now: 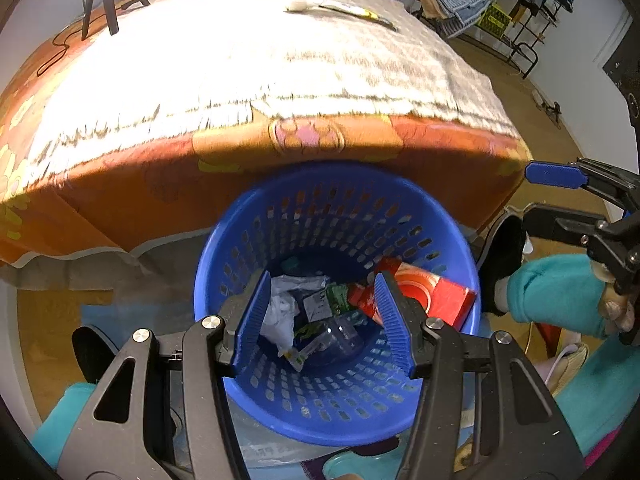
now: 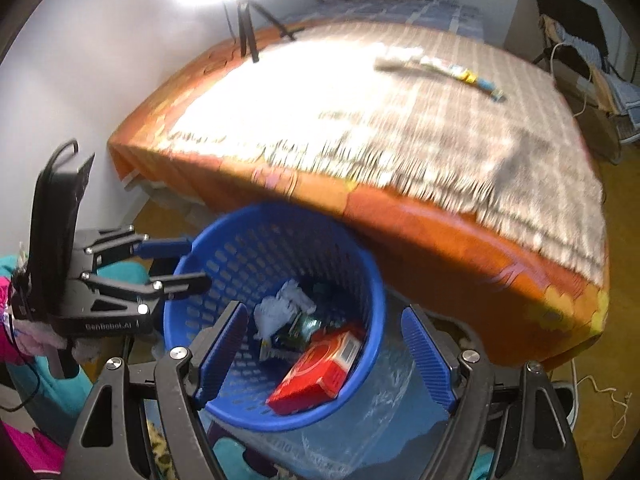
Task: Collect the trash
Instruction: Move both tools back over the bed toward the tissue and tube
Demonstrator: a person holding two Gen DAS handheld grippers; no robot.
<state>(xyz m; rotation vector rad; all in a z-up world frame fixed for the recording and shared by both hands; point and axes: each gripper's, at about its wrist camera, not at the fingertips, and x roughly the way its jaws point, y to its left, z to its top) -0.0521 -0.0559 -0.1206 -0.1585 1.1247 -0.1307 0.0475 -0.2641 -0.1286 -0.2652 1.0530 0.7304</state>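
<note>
Beside the blue basket [image 1: 336, 420] – an orange-sheeted bed [image 1: 360, 148], grey blanket [image 1: 320, 60].

Both tools, left [image 1: 320, 320] and right [image 2: 326, 354], point downward, jaws apart, empty.

A home bedroom: a bed [image 1: 280, 92] and a clothes rack [image 1: 520, 8].

Basket [image 1: 336, 420] before bed [image 1: 280, 160] (carton [image 1: 440, 300] inside).
</note>
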